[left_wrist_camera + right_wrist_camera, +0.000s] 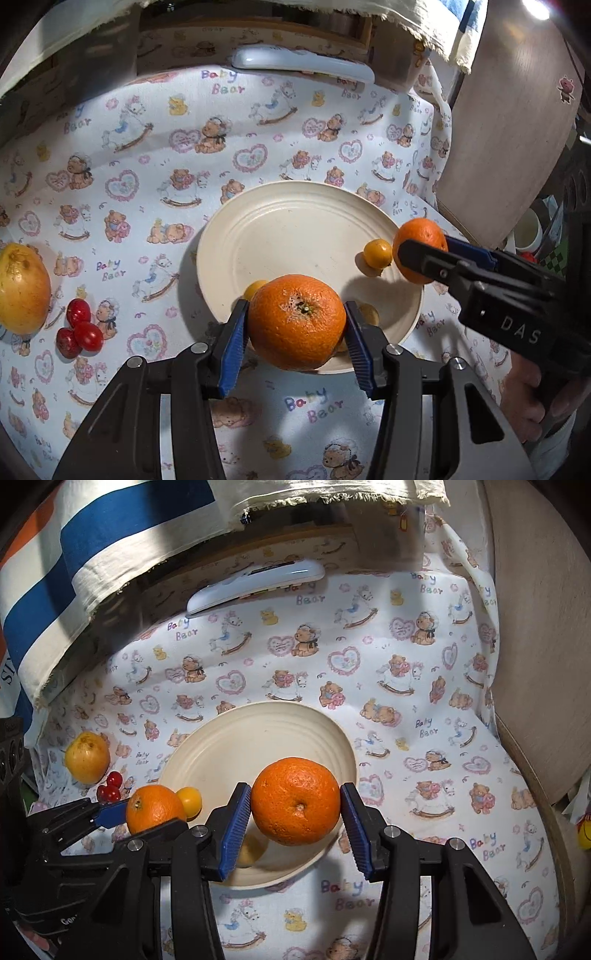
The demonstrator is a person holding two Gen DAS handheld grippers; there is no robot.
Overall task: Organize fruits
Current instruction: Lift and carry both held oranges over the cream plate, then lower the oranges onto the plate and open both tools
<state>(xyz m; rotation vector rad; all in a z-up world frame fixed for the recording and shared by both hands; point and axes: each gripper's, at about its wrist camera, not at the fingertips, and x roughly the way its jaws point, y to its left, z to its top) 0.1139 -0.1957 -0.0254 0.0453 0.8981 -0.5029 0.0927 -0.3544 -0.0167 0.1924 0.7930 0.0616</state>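
Left wrist view, item one: your left gripper (296, 326), jaws pinching an orange (297, 322) by its sides, held above the near rim of the cream plate (295, 229).
Item two: your right gripper (295, 808), jaws pinching a second orange (295, 800), held over the plate's right half (258, 731); in the left wrist view it enters from the right, over the plate's right edge.
Item three: small yellow fruits, one (377, 253) on the plate's right side, another (255, 288) partly hidden behind your left orange.
Item four: a yellow pear-like fruit (23, 287) and three cherry tomatoes (79, 328), well left of the plate on the bear-print cloth (147, 177) covering the tabletop.
Item five: a white remote (303, 64) at the far edge.
Open room: the plate's centre and far half, and cloth between plate and remote. A wooden panel (509, 140) bounds the right side.
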